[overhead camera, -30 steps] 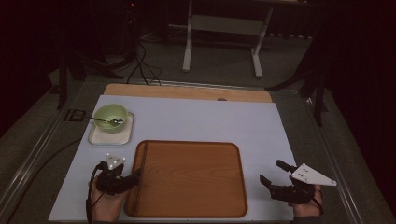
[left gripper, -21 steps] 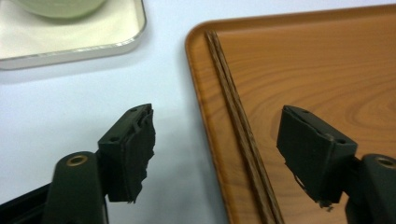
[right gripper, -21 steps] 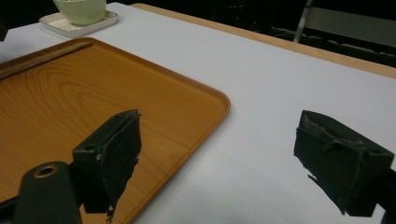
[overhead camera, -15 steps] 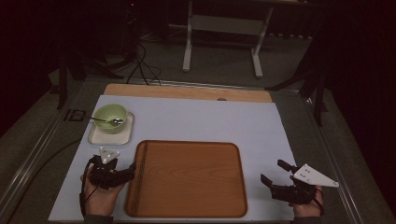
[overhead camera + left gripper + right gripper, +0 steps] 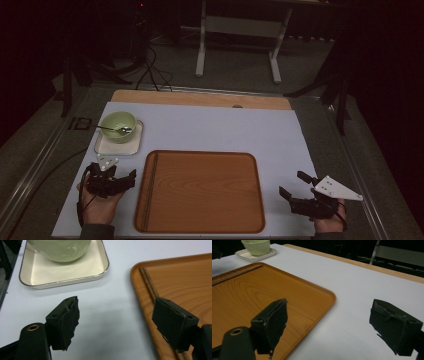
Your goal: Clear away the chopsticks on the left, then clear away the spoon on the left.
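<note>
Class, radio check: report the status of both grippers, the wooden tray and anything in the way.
Left gripper open, empty, jaws just widened. Right gripper open, empty. Wooden tray flat between them, chopsticks along its left edge. Nothing blocking.

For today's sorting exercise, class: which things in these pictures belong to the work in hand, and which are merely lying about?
Belonging to the work:
- brown wooden chopsticks lying along the left edge of the large wooden tray
- open left gripper, jaws just opened, nothing between them
- open right gripper

Lying about:
- pale green bowl with metal spoon
- small white rectangular tray
- grey metal stand beyond the table
</note>
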